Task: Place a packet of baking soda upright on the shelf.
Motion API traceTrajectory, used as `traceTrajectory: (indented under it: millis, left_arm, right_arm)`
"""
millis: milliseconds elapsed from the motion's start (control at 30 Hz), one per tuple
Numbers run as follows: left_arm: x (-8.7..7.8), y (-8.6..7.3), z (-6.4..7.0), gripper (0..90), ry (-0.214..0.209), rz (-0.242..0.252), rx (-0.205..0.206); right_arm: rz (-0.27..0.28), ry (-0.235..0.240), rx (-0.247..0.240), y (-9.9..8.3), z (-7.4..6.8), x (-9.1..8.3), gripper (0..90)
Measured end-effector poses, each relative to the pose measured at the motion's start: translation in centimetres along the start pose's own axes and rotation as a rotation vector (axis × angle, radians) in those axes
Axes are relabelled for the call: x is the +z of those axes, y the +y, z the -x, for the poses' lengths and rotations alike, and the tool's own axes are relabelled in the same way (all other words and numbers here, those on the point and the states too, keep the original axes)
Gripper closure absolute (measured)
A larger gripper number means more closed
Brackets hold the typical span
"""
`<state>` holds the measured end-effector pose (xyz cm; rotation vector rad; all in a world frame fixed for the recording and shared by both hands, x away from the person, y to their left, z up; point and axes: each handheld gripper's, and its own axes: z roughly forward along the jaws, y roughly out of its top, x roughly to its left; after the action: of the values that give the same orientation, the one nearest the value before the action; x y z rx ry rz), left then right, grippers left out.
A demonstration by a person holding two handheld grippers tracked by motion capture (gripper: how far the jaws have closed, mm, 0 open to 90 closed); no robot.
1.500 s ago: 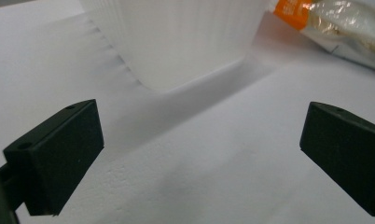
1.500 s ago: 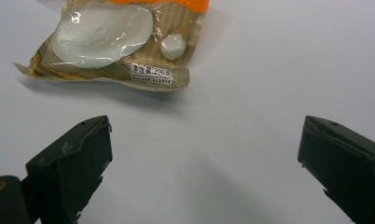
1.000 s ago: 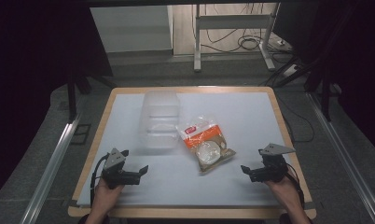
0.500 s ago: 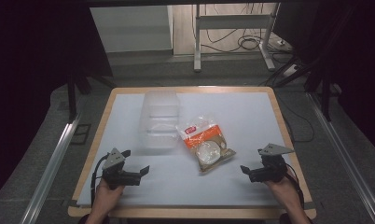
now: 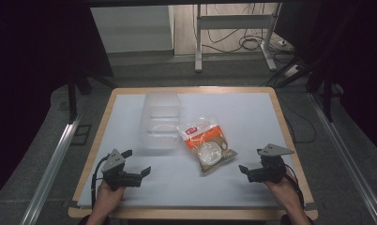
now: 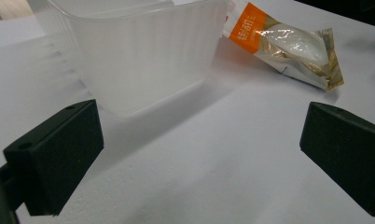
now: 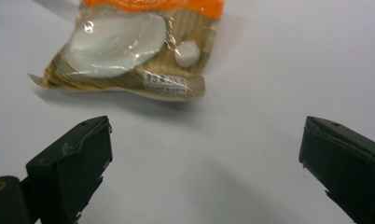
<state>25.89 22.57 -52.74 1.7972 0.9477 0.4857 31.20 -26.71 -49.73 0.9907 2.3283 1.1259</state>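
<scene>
While both claws stand wide apart and hold nothing, no part of the work looks begun. From the left claw (image 5: 139, 165), low on the tabletop (image 5: 252, 112), the clear plastic container (image 5: 159, 123) lies toward one o'clock. From the right claw (image 5: 243, 169), the orange snack packet (image 5: 206, 144) lies toward ten o'clock, just beside the container's right wall. Grasping the packet and placing it in the container, likely the aim, all remains.

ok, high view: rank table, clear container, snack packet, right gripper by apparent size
1. table
2. clear container
3. snack packet
4. right gripper, close to the packet in size, so the last two are unsure
</scene>
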Motion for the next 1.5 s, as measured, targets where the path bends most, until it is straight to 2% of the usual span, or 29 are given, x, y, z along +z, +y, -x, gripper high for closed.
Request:
traceTrajectory:
  millis: [200,400,500,533,600,633,667,700,867,933,1033,1200,1267,1367,1500]
  left_arm:
    - [-0.1,0.0,0.0,0.0,0.003,0.003,-0.009]
    - [0.0,0.0,0.0,0.0,0.011,-0.008,0.000]
    - [0.1,-0.1,0.0,0.0,0.015,-0.013,0.000]
    - [0.1,-0.1,0.0,0.0,0.015,-0.013,0.000]
    - [0.1,0.0,0.0,0.0,0.018,-0.014,0.000]
    - [0.1,0.0,0.0,0.0,0.020,-0.014,0.001]
    - [0.1,0.0,0.1,0.0,0.022,-0.015,0.004]
    - [0.1,0.0,0.1,0.0,0.022,-0.015,0.004]
    - [0.0,0.1,0.4,0.0,0.029,-0.005,0.022]
    - [0.0,0.1,0.4,0.0,0.028,-0.003,0.022]
    - [-0.1,0.2,0.5,0.0,0.032,0.006,0.028]
    - [-0.2,0.3,0.6,0.0,0.034,0.014,0.032]
    - [-0.1,0.3,0.7,0.0,0.042,0.005,0.040]
    - [0.0,0.3,0.8,0.0,0.044,-0.004,0.048]
    - [0.1,0.3,0.9,0.0,0.046,-0.006,0.053]
  right_arm:
    - [-0.015,-0.011,-0.054,0.7,-1.1,0.5,2.6]
    - [-0.054,0.024,-0.096,1.3,-2.3,1.5,6.4]
    - [-0.063,0.033,-0.119,1.9,-2.9,1.6,20.2]
    - [-0.063,0.033,-0.119,1.9,-2.9,1.6,20.2]
    - [-0.060,0.047,-0.123,2.4,-3.2,1.5,29.0]
    - [-0.060,0.047,-0.123,2.4,-3.2,1.5,29.0]
    - [-0.055,0.066,-0.119,2.7,-3.3,1.6,35.1]
    - [-0.055,0.066,-0.119,2.7,-3.3,1.6,35.1]
    - [-0.065,0.135,-0.112,3.8,-4.4,2.6,55.7]
    - [-0.072,0.148,-0.116,4.0,-4.6,2.9,58.7]
    - [-0.103,0.176,-0.152,4.4,-5.7,3.8,73.1]
    - [-0.129,0.213,-0.167,4.9,-6.4,4.8,81.0]
    - [-0.141,0.235,-0.191,5.5,-7.1,5.7,84.0]
    - [-0.146,0.250,-0.213,6.1,-7.8,6.5,84.1]
    - [-0.153,0.246,-0.238,6.7,-8.6,7.6,84.1]
